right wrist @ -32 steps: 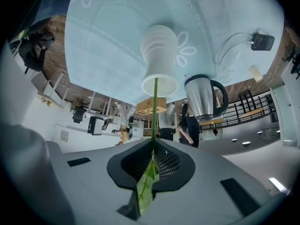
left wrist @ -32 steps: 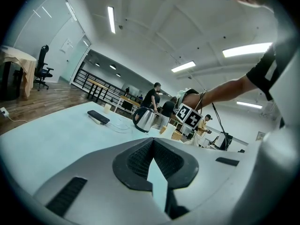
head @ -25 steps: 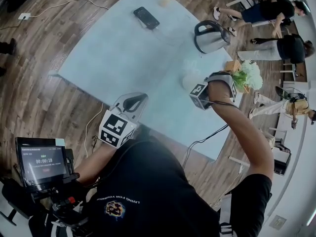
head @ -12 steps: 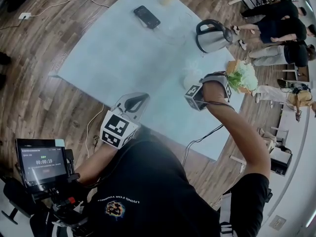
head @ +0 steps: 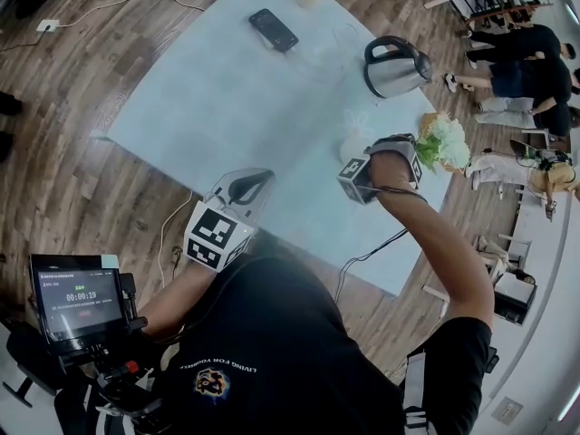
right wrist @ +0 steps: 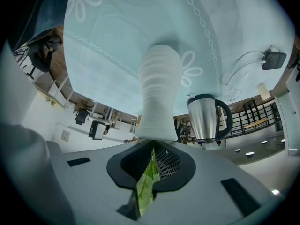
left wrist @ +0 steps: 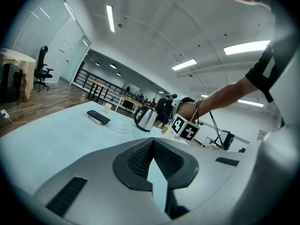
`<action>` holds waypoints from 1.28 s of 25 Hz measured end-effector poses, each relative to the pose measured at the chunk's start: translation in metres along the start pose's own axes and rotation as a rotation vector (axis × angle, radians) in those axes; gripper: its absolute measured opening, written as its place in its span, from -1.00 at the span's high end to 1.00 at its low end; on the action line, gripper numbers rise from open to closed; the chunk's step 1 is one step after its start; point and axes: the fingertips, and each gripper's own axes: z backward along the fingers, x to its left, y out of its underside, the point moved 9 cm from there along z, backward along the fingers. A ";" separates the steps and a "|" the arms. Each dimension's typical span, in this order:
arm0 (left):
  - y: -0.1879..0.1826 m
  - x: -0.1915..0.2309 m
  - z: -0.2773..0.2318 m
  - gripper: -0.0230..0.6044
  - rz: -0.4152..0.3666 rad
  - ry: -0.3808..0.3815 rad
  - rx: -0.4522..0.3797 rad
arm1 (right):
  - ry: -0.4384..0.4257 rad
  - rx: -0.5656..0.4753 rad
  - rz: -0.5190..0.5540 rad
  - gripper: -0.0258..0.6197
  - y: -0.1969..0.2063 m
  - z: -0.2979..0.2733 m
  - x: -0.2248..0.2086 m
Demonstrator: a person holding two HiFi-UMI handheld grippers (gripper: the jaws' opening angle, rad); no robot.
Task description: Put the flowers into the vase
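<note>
The right claw (head: 415, 152) was clamped on a green leaf of the bunch of white flowers with green foliage (head: 444, 141), holding it just beside the white ribbed ceramic vase (head: 355, 143) on the pale blue counter (head: 227, 98), probably to line the stems up with the vase's mouth. The bunch's long axis looked closer to level than upright, with the blooms pointing away from the vase past the counter's edge and the stem ends hidden. The left claw (head: 241, 188) hung near the person's body, pinched together on nothing, apparently not needed.

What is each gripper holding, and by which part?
The right gripper pinches the flowers by a green leaf or stem below the blooms; the left gripper holds nothing.
</note>
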 end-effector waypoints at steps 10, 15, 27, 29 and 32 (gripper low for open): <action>-0.003 -0.002 -0.001 0.90 0.000 0.008 -0.004 | -0.012 -0.005 -0.004 0.82 0.002 0.003 0.001; -0.001 -0.003 -0.001 0.90 0.004 0.009 -0.001 | -0.010 0.004 0.017 0.82 0.002 0.002 0.002; -0.002 -0.001 -0.002 0.90 0.000 0.009 -0.007 | -0.013 -0.006 0.012 0.78 0.002 0.005 -0.001; -0.002 -0.001 -0.002 0.90 -0.001 0.008 -0.009 | -0.013 -0.008 0.009 0.72 0.002 0.006 -0.003; -0.003 -0.001 -0.002 0.90 -0.003 0.007 -0.011 | -0.010 -0.016 0.001 0.69 0.002 0.007 -0.006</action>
